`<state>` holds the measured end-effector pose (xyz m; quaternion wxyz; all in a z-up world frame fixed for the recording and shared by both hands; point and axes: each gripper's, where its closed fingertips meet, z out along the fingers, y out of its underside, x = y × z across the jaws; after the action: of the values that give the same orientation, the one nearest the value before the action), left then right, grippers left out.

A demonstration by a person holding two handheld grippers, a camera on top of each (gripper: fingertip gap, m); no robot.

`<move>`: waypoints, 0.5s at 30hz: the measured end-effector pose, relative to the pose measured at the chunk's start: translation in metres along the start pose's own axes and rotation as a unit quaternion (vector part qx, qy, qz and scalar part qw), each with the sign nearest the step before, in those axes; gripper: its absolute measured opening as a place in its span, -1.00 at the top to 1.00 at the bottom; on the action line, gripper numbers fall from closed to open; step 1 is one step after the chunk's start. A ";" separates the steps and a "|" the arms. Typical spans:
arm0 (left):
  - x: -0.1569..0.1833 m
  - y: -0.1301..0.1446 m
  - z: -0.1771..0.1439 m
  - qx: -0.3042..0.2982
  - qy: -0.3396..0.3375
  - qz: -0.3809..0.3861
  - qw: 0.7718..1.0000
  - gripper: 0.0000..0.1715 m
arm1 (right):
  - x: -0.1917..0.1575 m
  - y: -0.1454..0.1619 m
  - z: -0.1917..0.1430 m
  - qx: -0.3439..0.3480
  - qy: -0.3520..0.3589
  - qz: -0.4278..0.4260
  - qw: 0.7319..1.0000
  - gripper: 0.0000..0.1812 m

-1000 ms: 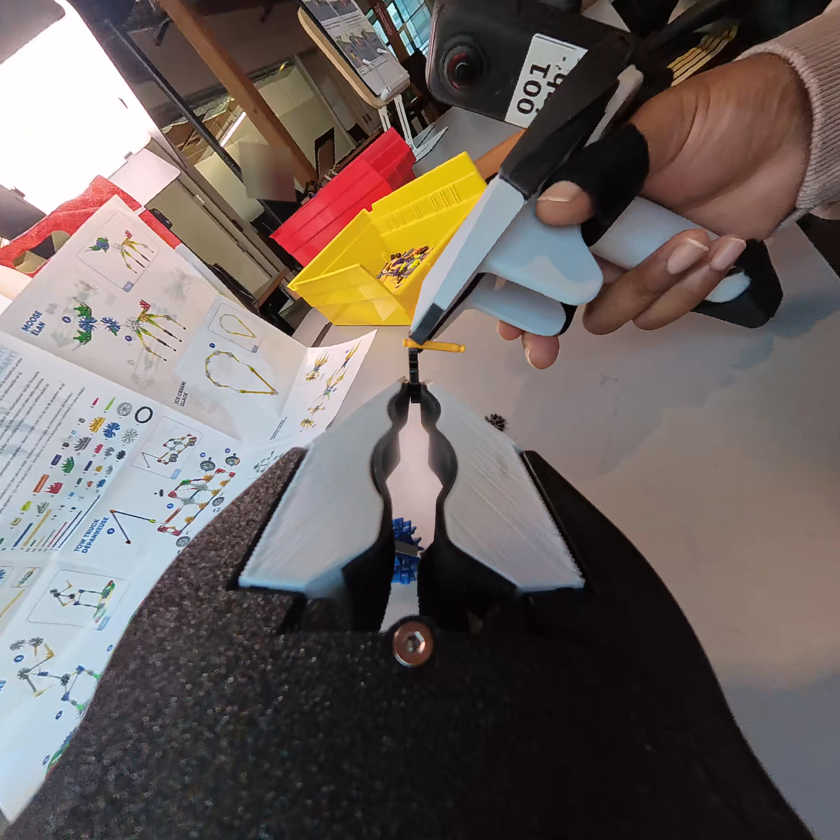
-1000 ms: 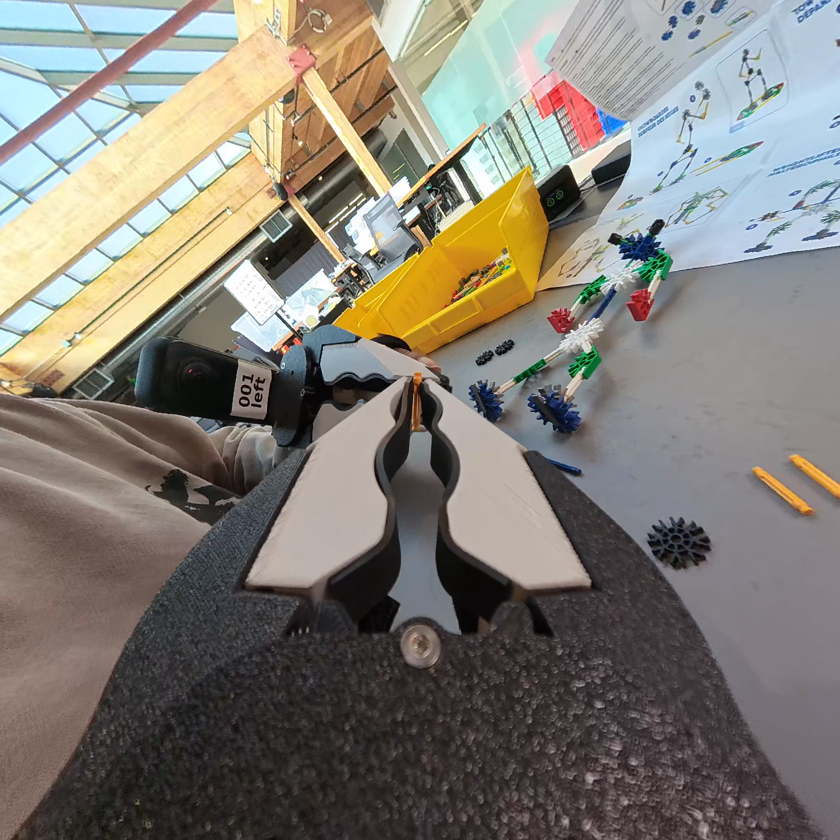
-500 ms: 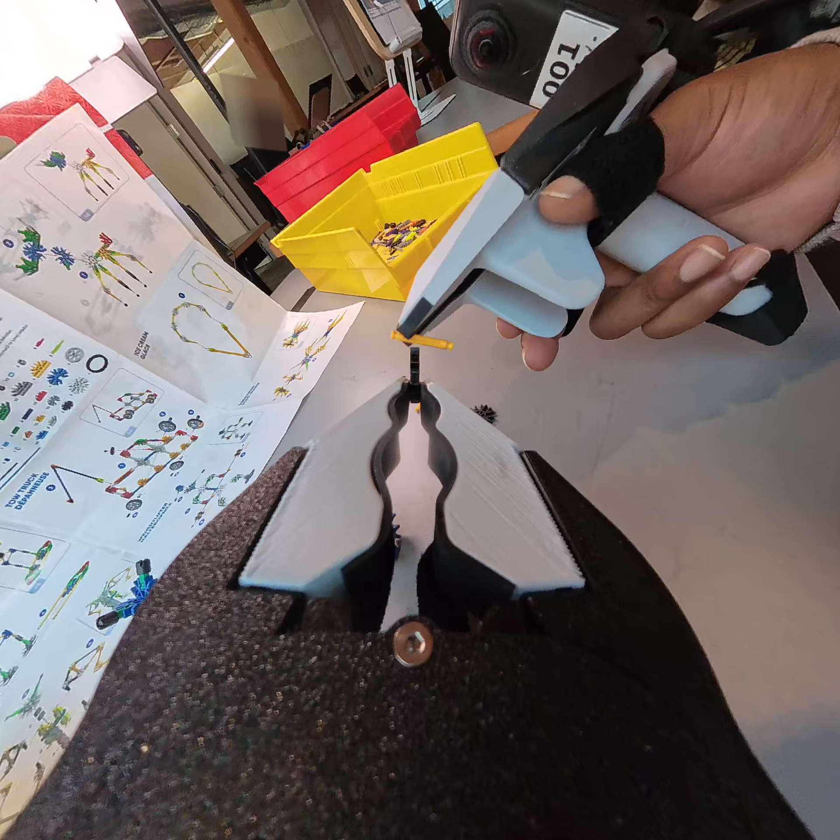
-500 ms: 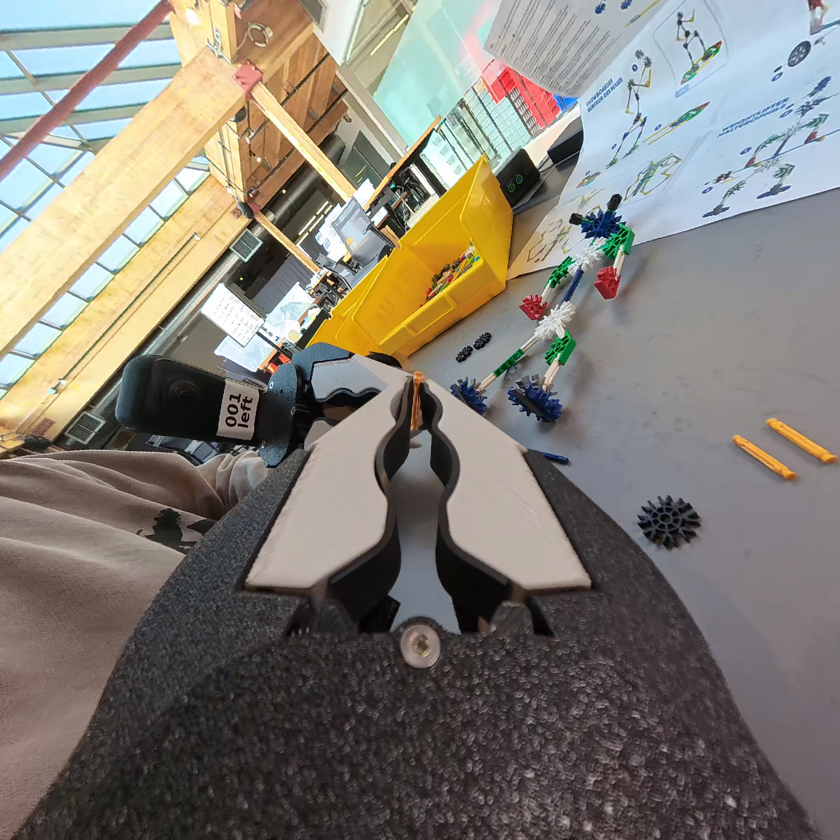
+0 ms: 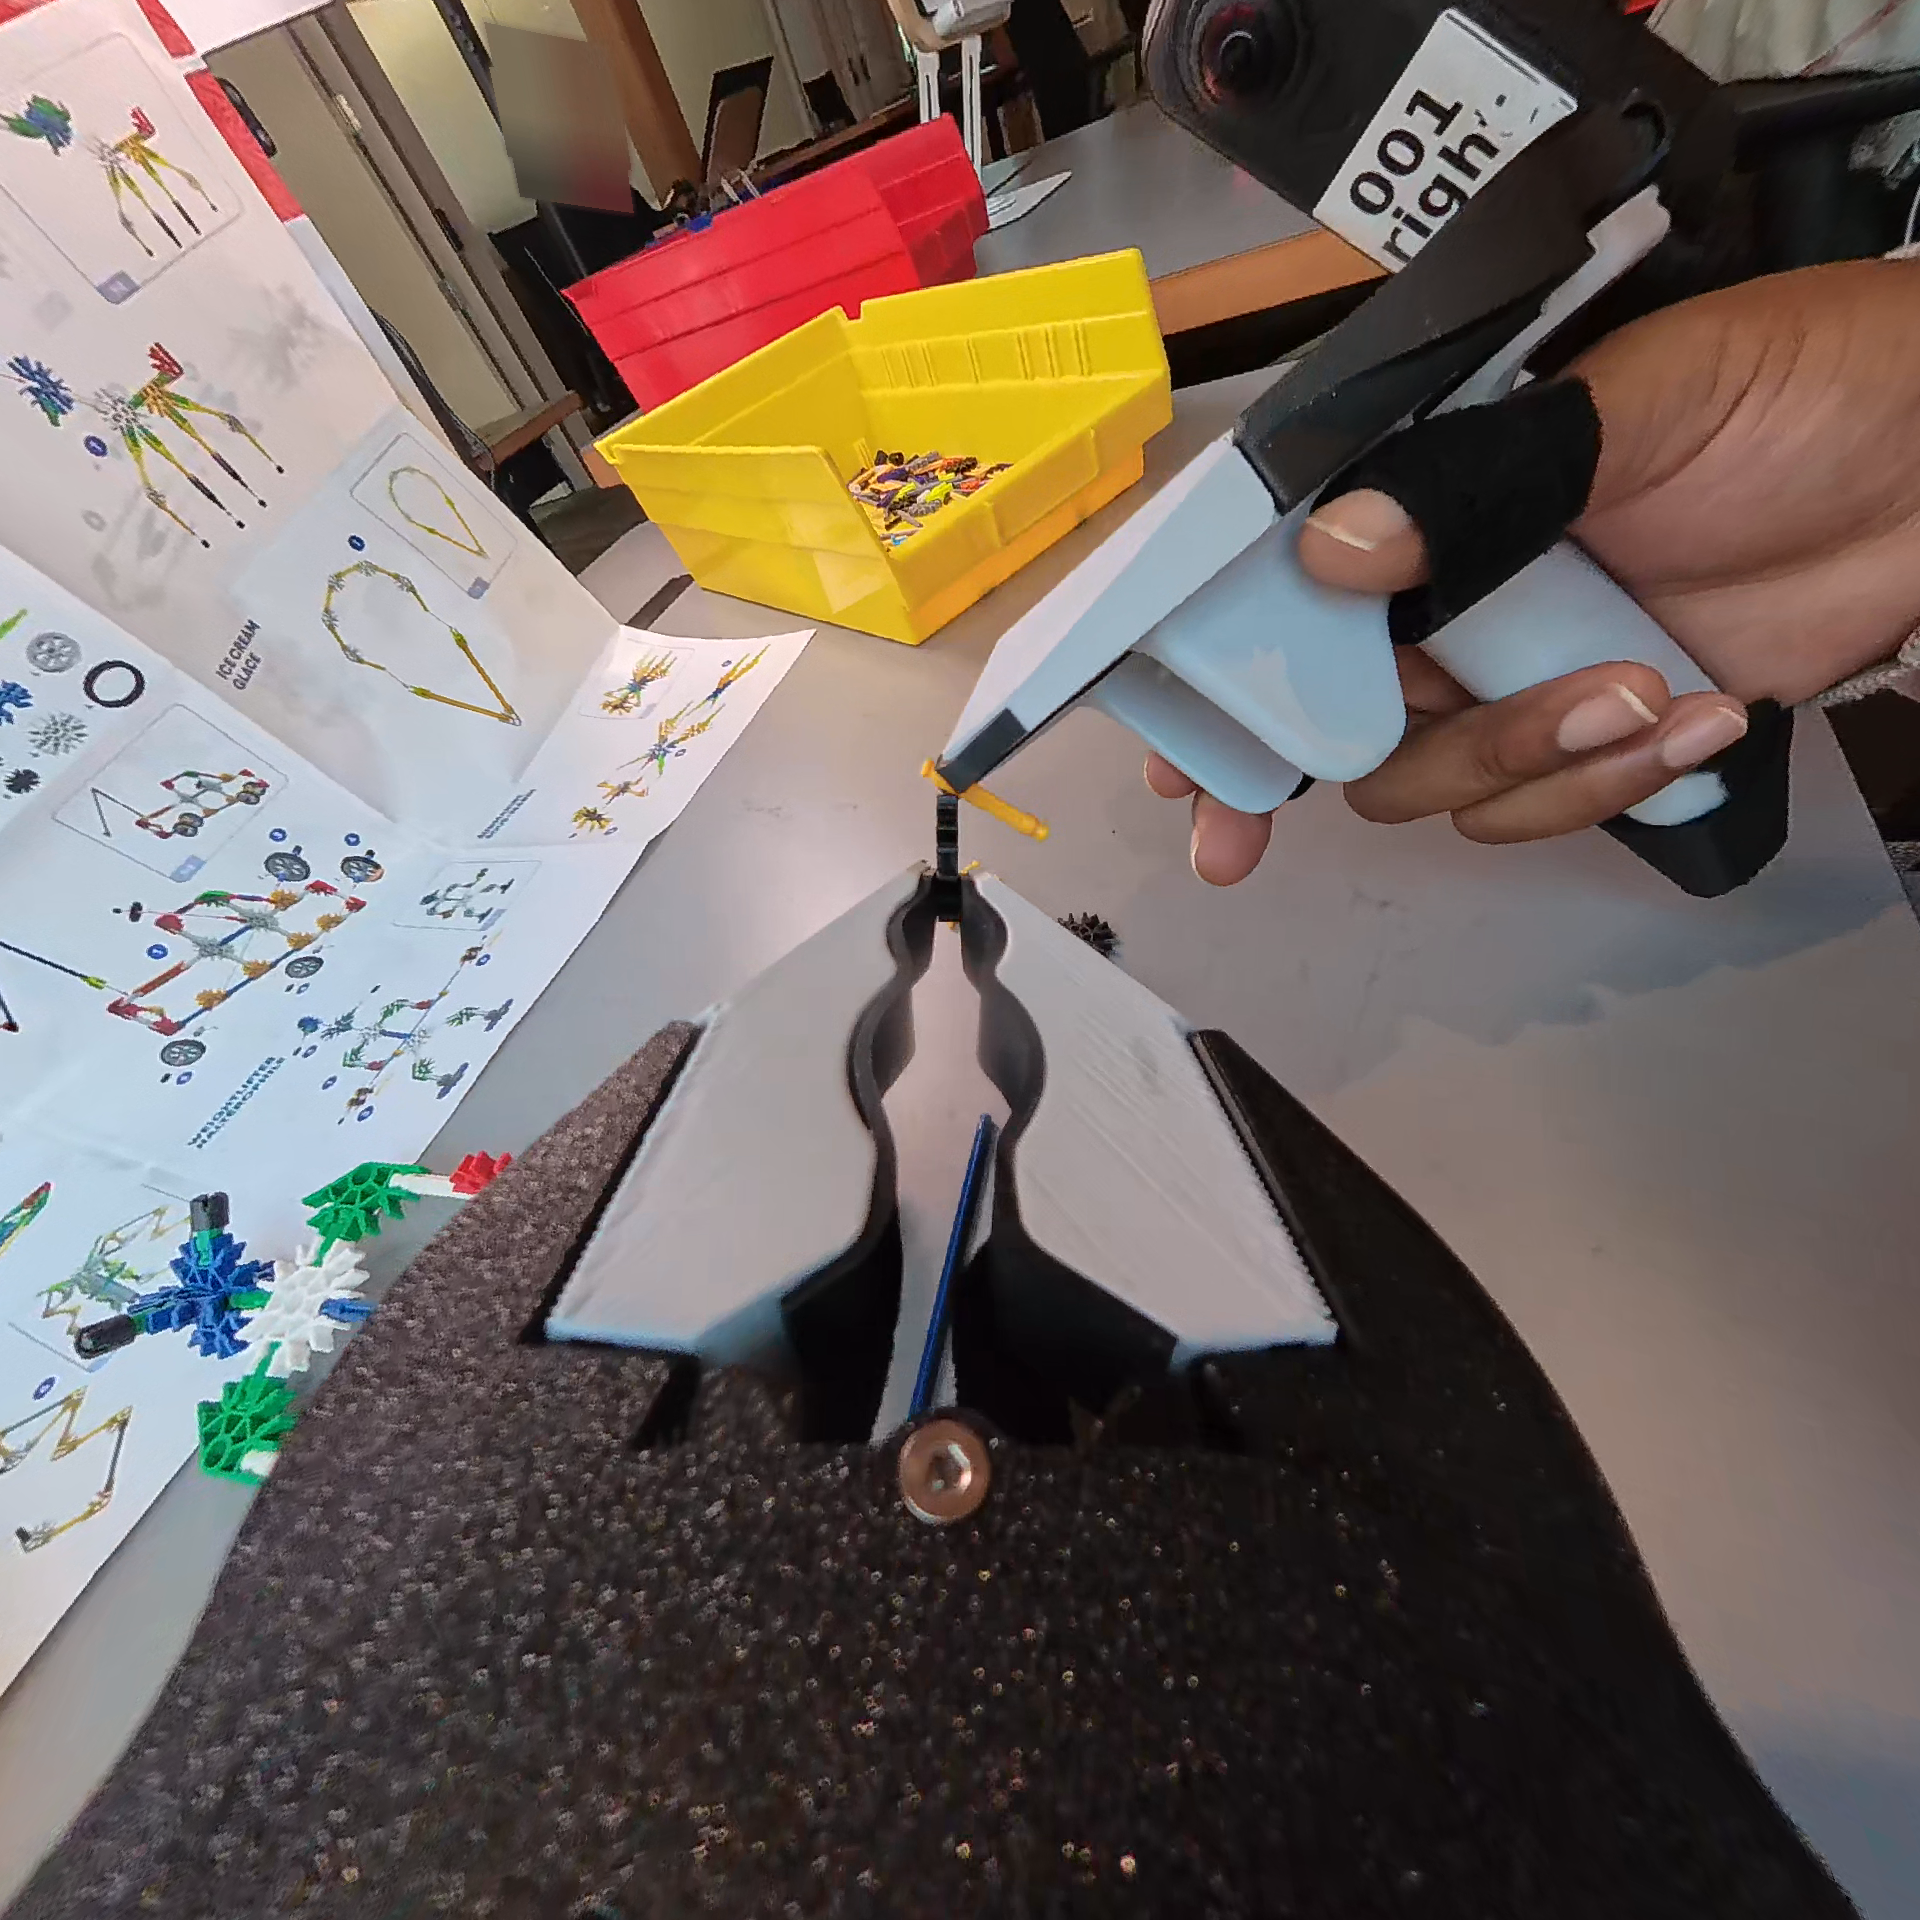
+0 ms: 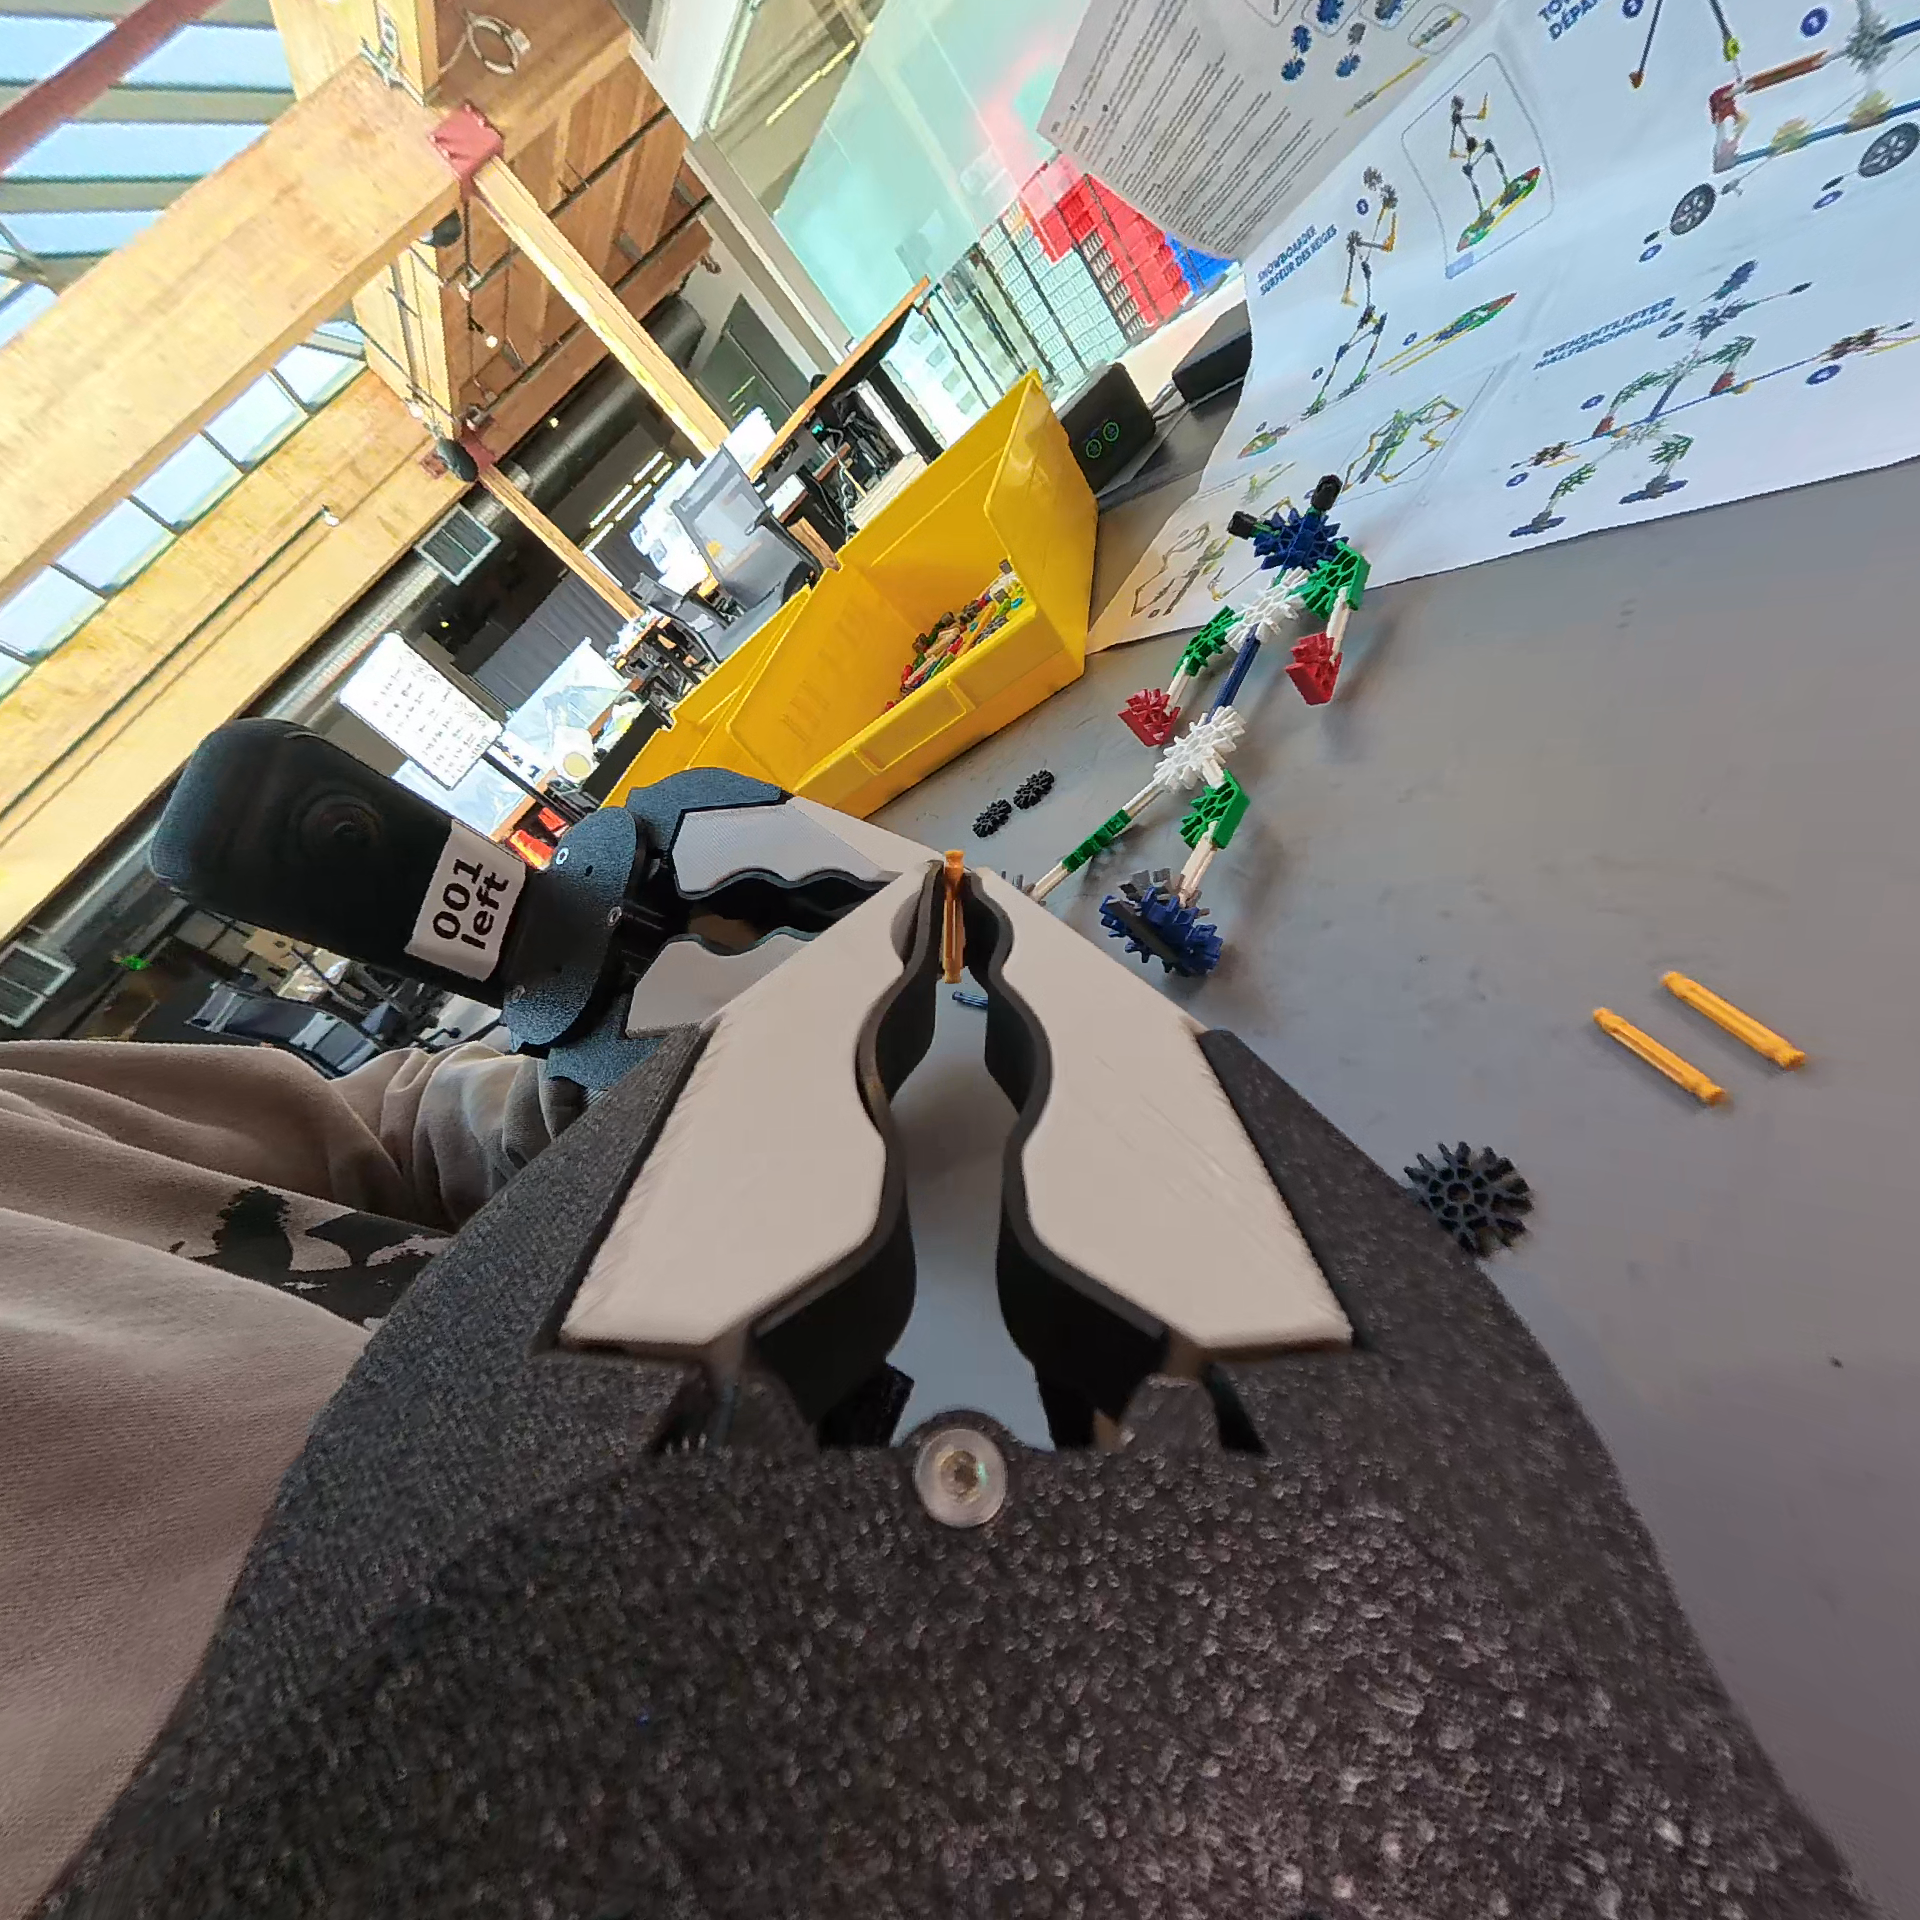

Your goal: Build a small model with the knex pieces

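Observation:
My left gripper (image 5: pixel 948 891) is shut on a small black connector piece (image 5: pixel 948 831) that stands up from its tips. My right gripper (image 6: pixel 951 883) is shut on a short yellow rod (image 6: pixel 952 920); in the left wrist view that rod (image 5: pixel 992 808) pokes out of the right gripper's tip (image 5: pixel 961 764) and meets the top of the black connector. A person's hand (image 5: pixel 1662 582) holds the right gripper. The left gripper also shows in the right wrist view (image 6: pixel 790 873), tip to tip with mine, above the grey table (image 6: pixel 1558 831).
A partly built figure of rods and snowflake connectors (image 6: pixel 1236 707) lies by the instruction sheet (image 5: pixel 260 779). Yellow bin of parts (image 5: pixel 904 499), red bins (image 5: pixel 790 270) behind. Two loose yellow rods (image 6: pixel 1694 1039), a black connector (image 6: pixel 1467 1195), a blue rod (image 5: pixel 951 1268) lie on the table. Both grippers' tips are close together, under 4 cm apart.
Both grippers stay shut and tip to tip. The left view has swung so the built figure now shows at lower left; the yellow rod has tilted and sits against the black connector.

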<state>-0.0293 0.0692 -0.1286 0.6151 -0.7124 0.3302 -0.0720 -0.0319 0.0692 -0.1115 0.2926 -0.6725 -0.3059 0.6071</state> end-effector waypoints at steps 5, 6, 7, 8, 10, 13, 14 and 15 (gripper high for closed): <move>-0.001 0.001 0.000 -0.004 -0.002 0.005 1.000 0.97 | 0.001 0.000 0.002 0.003 0.003 -0.004 1.000 0.98; 0.000 0.001 0.000 -0.003 -0.001 0.010 1.000 0.97 | 0.001 0.001 0.002 0.002 0.002 -0.006 1.000 0.98; 0.001 0.001 0.000 -0.002 0.001 0.017 1.000 0.97 | 0.001 0.001 0.001 -0.001 0.000 -0.009 1.000 0.98; 0.002 0.001 -0.001 0.000 0.002 0.024 1.000 0.97 | 0.001 0.002 0.001 -0.004 -0.001 -0.016 1.000 0.97; 0.004 0.000 -0.001 0.004 0.007 0.031 0.999 0.98 | -0.001 0.002 -0.001 -0.006 -0.007 -0.033 0.999 0.97; 0.006 -0.006 -0.003 0.018 0.013 0.038 0.999 0.97 | -0.004 0.002 -0.004 -0.006 -0.018 -0.052 0.998 0.87; 0.007 -0.008 -0.004 0.025 0.017 0.038 0.999 0.98 | -0.006 0.001 -0.005 -0.007 -0.025 -0.058 0.998 0.85; 0.009 -0.009 -0.005 0.027 0.022 0.035 0.999 0.98 | -0.010 0.002 -0.006 -0.009 -0.040 -0.061 0.997 0.91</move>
<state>-0.0213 0.0604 -0.1220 0.6287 -0.6818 0.3664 -0.0750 -0.0263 0.0602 -0.1064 0.3109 -0.6304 -0.3629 0.6118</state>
